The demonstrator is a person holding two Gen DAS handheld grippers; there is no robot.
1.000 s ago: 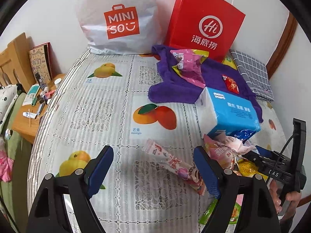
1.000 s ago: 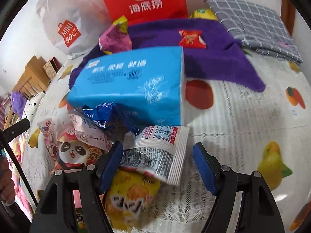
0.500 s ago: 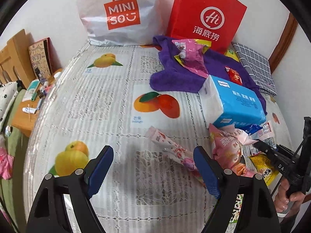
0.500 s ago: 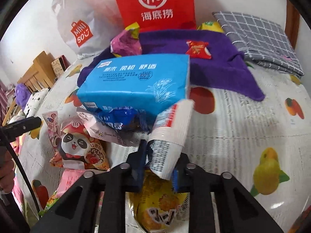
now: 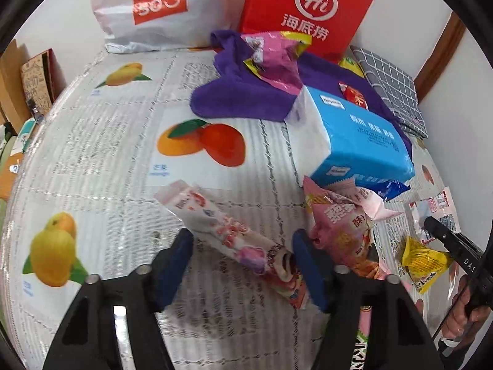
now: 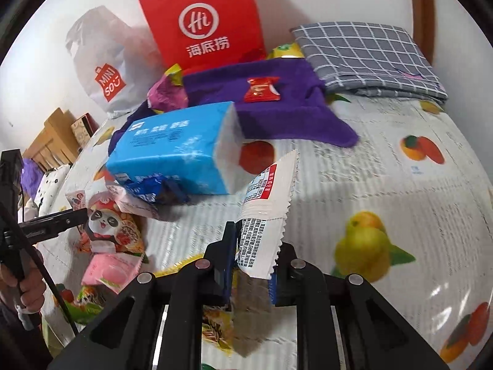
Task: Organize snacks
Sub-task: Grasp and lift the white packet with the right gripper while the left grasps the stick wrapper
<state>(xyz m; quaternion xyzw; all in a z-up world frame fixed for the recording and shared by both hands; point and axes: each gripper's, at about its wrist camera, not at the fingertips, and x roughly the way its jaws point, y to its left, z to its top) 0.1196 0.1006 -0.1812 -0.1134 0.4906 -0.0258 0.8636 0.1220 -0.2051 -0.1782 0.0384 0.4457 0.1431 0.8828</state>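
Big fruit-print tablecloth over the counter, white wall behind, red paper shopping bag and white plastic shopping bag standing far beyond both tongs. Purple towel and blue tissue pack ahead of the left tongs, slightly to their right.

Key bit: long pink-and-white snack stick pack lying right between the left tongs, long axis slanting from far-left down to near-right, crossing the gap diagonally. Jaws closing in, pads not squeezing it yet as far as can be told. Far closer to the left hand than the right.

Right tongs clamped on a small white printed sachet, standing up off the counter, snack pile left of them.
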